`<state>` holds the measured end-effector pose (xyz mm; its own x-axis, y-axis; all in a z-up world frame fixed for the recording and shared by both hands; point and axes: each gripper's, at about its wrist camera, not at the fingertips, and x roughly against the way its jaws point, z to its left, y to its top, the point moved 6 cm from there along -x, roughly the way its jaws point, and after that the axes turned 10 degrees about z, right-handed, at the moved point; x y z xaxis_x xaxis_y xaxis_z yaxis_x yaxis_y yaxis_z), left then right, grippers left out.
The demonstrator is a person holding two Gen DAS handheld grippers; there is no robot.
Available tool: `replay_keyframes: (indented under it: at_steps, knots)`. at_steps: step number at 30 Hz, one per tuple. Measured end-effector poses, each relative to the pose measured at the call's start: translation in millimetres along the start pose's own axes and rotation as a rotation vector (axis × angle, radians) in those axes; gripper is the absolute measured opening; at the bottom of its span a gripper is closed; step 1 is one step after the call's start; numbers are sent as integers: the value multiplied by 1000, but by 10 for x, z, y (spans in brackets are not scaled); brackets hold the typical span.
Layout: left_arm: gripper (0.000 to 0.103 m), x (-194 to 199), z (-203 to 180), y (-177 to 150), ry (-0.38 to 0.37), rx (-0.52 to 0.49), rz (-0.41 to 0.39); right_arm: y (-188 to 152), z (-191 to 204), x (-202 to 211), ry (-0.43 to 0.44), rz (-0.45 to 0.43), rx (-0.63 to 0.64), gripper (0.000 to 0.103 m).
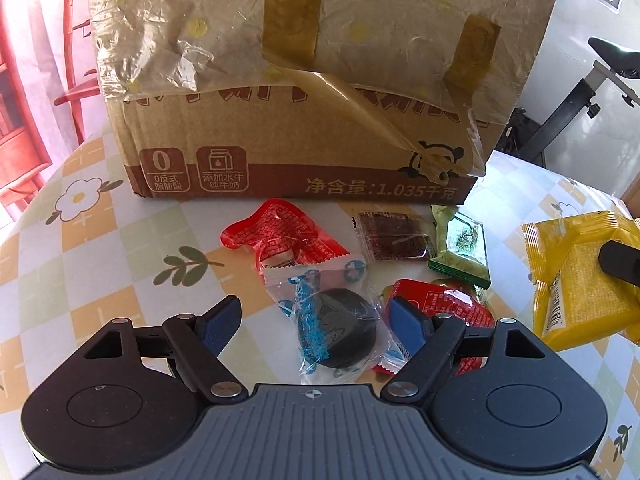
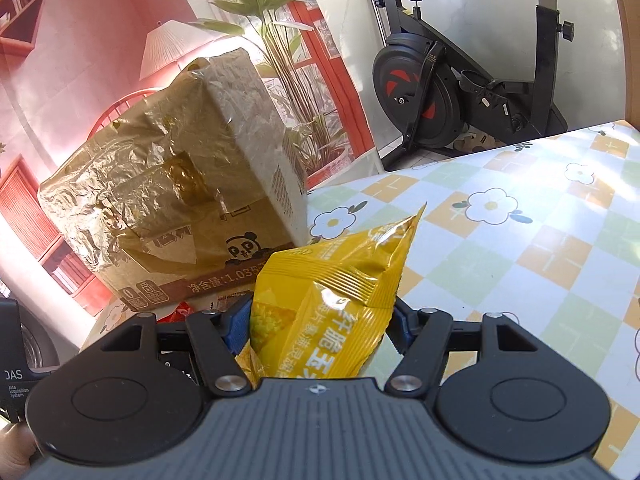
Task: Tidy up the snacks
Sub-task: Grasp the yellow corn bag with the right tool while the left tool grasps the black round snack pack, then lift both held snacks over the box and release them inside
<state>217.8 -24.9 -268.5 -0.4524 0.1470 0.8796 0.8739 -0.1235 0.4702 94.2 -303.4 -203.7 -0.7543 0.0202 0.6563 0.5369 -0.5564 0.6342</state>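
Observation:
My left gripper (image 1: 316, 316) is open, its blue pads either side of a dark round cookie in a clear blue-printed wrapper (image 1: 340, 332) on the table. Around it lie a red packet (image 1: 280, 236), a second red packet (image 1: 452, 308), a dark brown clear sachet (image 1: 394, 240) and a green packet (image 1: 462, 252). My right gripper (image 2: 320, 324) is shut on a yellow snack bag (image 2: 336, 280), held above the table; the bag also shows in the left wrist view (image 1: 580, 280). A taped cardboard box (image 1: 312, 76) stands behind the snacks, also in the right wrist view (image 2: 172, 200).
The table has a checked flower-print cloth (image 1: 88, 240), (image 2: 540, 248). An exercise bike (image 2: 460, 92) stands beyond the table's far edge, with a plant (image 2: 288, 60) and red furniture (image 1: 24, 120) behind the box.

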Motion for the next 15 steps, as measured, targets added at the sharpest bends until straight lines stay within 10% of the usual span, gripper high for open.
replay_keyframes:
  at_steps: [5, 15]
  knots:
    - [53, -20, -56, -93, 21, -19, -17, -35, -47, 76, -2, -17, 3, 67]
    - [49, 161, 119, -299, -2, 37, -43, -113, -70, 128, -8, -17, -5, 67]
